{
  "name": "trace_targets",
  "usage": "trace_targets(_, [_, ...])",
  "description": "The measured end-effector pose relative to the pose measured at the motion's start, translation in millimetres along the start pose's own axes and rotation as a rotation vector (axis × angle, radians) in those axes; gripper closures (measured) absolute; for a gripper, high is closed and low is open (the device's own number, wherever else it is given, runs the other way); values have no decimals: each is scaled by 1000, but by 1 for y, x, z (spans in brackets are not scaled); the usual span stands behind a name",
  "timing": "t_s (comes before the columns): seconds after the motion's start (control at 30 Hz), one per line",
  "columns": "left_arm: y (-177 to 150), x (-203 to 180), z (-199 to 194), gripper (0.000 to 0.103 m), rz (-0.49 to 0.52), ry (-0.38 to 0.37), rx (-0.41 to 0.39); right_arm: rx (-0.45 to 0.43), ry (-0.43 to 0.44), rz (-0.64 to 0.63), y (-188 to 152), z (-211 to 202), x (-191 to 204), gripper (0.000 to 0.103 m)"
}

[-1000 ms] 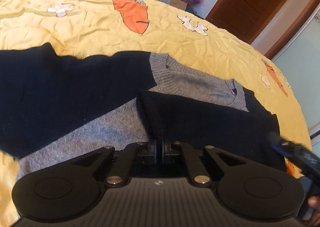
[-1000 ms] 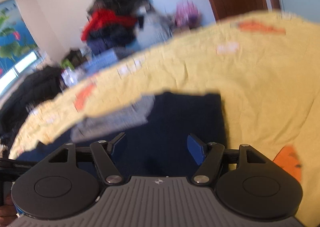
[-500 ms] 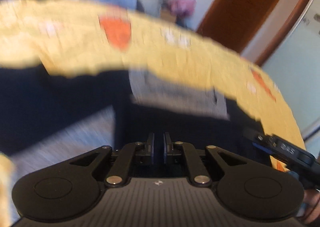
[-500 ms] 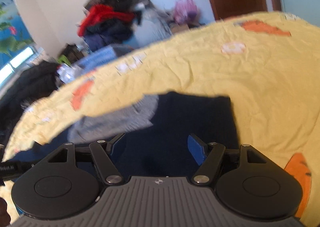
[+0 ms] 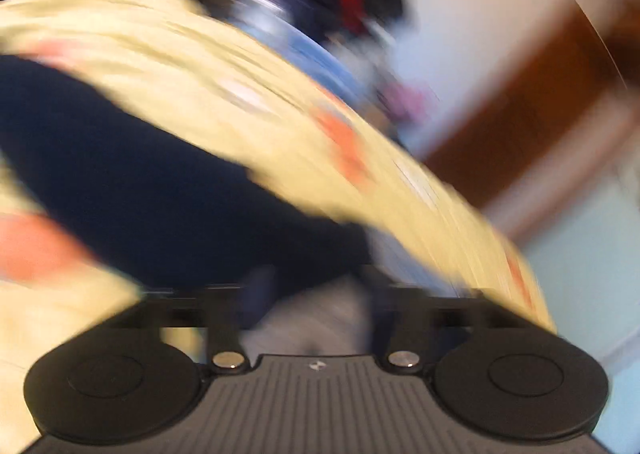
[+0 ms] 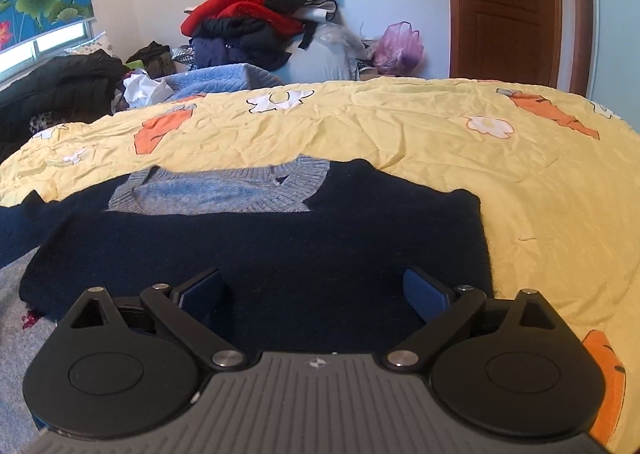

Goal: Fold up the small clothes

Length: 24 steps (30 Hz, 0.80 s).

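A navy and grey knit sweater [image 6: 260, 246] lies flat on the yellow printed bedsheet [image 6: 400, 133], grey collar [image 6: 216, 189] at the far side, a navy part folded across its front. My right gripper [image 6: 314, 290] hovers just over the sweater's near edge; its jaws are opening, wide apart, with nothing pinched between the blue pads [image 6: 428, 292]. The left wrist view is heavily blurred. My left gripper [image 5: 316, 294] shows its jaws opening, with grey knit [image 5: 316, 318] below the gap and not gripped. A navy sleeve [image 5: 140, 181] stretches away to the left.
Beyond the bed's far edge stands a tall pile of red, black and navy clothes [image 6: 256, 13]. A blue knit [image 6: 216, 79] and dark coats [image 6: 60, 81] lie at the back left. A pink bag [image 6: 400, 45] sits by the brown door [image 6: 508, 5].
My left gripper went from shut to open and swung fast toward the left, blurring its view. The right gripper's jaws spread wider and its view rolled level over the sweater.
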State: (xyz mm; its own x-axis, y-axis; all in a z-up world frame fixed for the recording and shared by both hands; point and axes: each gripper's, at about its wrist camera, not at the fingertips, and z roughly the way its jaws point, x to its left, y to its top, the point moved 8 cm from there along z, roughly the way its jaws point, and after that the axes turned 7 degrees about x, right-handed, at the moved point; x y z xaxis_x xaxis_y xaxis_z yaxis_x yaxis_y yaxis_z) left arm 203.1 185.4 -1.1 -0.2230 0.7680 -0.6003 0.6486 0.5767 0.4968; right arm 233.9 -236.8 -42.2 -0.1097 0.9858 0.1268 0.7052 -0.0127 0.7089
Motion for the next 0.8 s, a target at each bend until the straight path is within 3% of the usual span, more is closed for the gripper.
trace_targets(0.07, [34,65,-27,10,-233,12,-110,-6,11,12,0,-1,-2,6])
trace_targets(0.17, [67,156,-58,10,-592,-33,-246,-10,18,21,-1,-1,-2,6])
trace_targets(0.2, [73,181,-67,10,-681,-11,-297,-10,18,21,-1,-1,-2,5])
trace_targets(0.27, [81,210,-73,10,-767,5,-343,-11,22,23,-1,-1,-3,5])
trace_targets(0.33, [86,221,-67,11,-785,8,-319,-12,24,26,0,-2,-3,5])
trace_targets(0.4, [94,219,-58,11,-742,0,-305,-12,25,26,0,-2,-3,4])
trace_targets(0.53, [120,221,-44,12,-652,57,-298,-10,24,22,0,-2,-3,4])
trace_targets(0.6, [126,222,-39,34,-650,108,-282,-11,25,24,0,-2,-3,4])
trace_targets(0.67, [126,226,-34,82,-628,140,-235,-12,26,25,0,-2,-2,4])
trace_targets(0.73, [125,222,-29,91,-568,212,-202,-12,27,27,0,-2,-2,4])
trace_targets(0.8, [124,212,-33,94,-495,285,-231,-14,32,30,0,-2,-2,4])
